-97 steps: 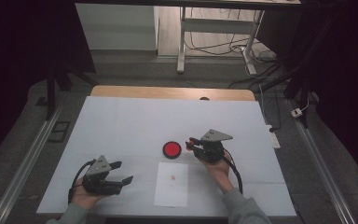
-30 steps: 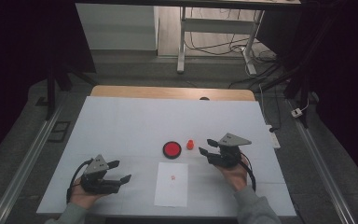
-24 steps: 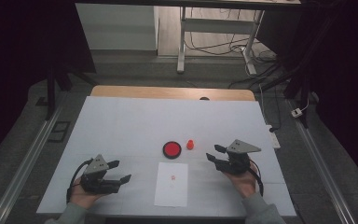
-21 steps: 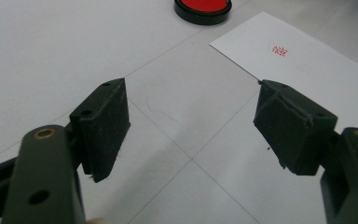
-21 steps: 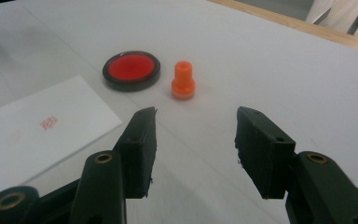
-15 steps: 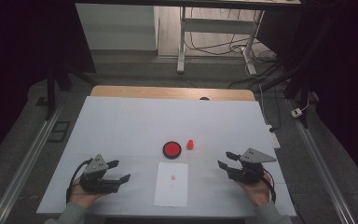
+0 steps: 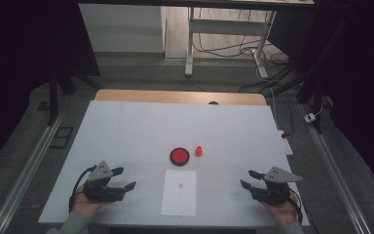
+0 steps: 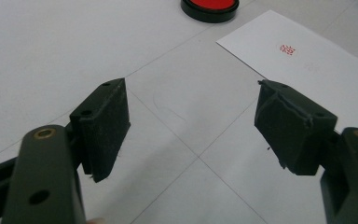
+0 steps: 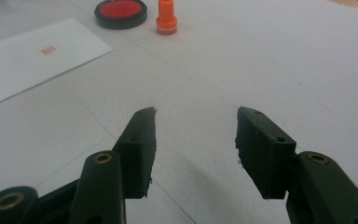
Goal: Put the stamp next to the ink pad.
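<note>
A round red ink pad (image 7: 179,156) in a black rim lies mid-table, with a small orange stamp (image 7: 199,151) standing upright just right of it. A white sheet of paper (image 7: 179,192) with a small red stamp mark (image 7: 179,185) lies in front of them. My left gripper (image 7: 123,178) rests open near the front left, its jaws pointing toward the paper (image 8: 307,60). My right gripper (image 7: 247,179) is open and empty at the front right, well away from the stamp (image 9: 166,17) and pad (image 9: 120,12).
The white table top (image 7: 141,126) has a wooden strip along its far edge. Metal rails run along both sides of the table. A desk frame and cables stand on the floor beyond.
My right gripper let go of the orange stamp beside the ink pad and drew back to the front right of the table. The left gripper stayed put.
</note>
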`<move>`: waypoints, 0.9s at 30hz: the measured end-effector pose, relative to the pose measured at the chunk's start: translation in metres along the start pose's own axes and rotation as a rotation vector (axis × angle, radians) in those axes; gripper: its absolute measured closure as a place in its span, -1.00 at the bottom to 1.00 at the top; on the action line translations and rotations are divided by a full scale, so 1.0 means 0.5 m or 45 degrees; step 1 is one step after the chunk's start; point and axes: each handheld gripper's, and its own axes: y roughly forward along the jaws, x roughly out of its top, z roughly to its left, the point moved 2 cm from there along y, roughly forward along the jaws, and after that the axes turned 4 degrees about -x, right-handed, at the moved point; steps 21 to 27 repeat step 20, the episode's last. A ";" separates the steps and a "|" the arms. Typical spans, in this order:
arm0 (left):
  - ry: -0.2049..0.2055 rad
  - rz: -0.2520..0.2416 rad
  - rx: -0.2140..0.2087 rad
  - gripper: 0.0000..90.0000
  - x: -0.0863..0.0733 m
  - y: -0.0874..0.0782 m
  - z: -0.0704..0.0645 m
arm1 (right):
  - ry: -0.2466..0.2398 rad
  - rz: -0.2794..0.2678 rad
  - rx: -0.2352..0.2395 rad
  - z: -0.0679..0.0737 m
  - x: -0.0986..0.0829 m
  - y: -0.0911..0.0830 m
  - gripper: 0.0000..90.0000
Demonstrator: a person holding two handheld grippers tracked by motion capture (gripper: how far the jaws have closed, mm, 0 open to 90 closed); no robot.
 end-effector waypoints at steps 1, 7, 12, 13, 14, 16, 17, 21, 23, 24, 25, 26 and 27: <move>0.000 0.000 0.000 -0.41 0.000 0.000 0.000 | -0.002 0.003 -0.001 0.000 -0.001 -0.001 0.04; 0.000 0.001 0.002 -0.41 0.000 0.000 0.001 | -0.006 0.020 0.012 0.003 -0.003 -0.001 0.04; 0.001 0.002 0.001 -0.41 0.000 0.001 0.001 | 0.006 0.008 0.015 0.000 0.000 -0.004 0.03; 0.001 0.002 0.001 -0.41 0.000 0.001 0.001 | 0.006 0.009 0.015 -0.001 0.000 -0.005 0.03; 0.001 0.002 0.002 -0.41 0.000 0.001 0.001 | 0.012 0.000 0.015 -0.001 0.000 -0.005 0.03; 0.001 0.003 0.002 -0.41 0.000 0.001 0.001 | 0.015 0.005 0.013 -0.003 0.000 -0.007 0.03; 0.001 0.003 0.002 -0.41 0.000 0.001 0.001 | 0.015 0.006 0.013 -0.004 0.000 -0.008 0.03; 0.002 0.003 0.001 -0.41 0.000 0.001 0.001 | 0.018 0.003 0.019 -0.004 0.001 -0.009 0.03; 0.002 0.003 0.001 -0.41 0.000 0.001 0.001 | 0.018 0.003 0.019 -0.004 0.001 -0.009 0.03; 0.002 0.003 0.001 -0.41 0.000 0.001 0.001 | 0.018 0.003 0.019 -0.004 0.001 -0.009 0.03; 0.002 0.003 0.001 -0.41 0.000 0.001 0.001 | 0.018 0.003 0.019 -0.004 0.001 -0.009 0.03; 0.002 0.003 0.001 -0.41 0.000 0.001 0.001 | 0.018 0.003 0.019 -0.004 0.001 -0.009 0.03; 0.002 0.003 0.001 -0.41 0.000 0.001 0.001 | 0.018 0.003 0.019 -0.004 0.001 -0.009 0.03</move>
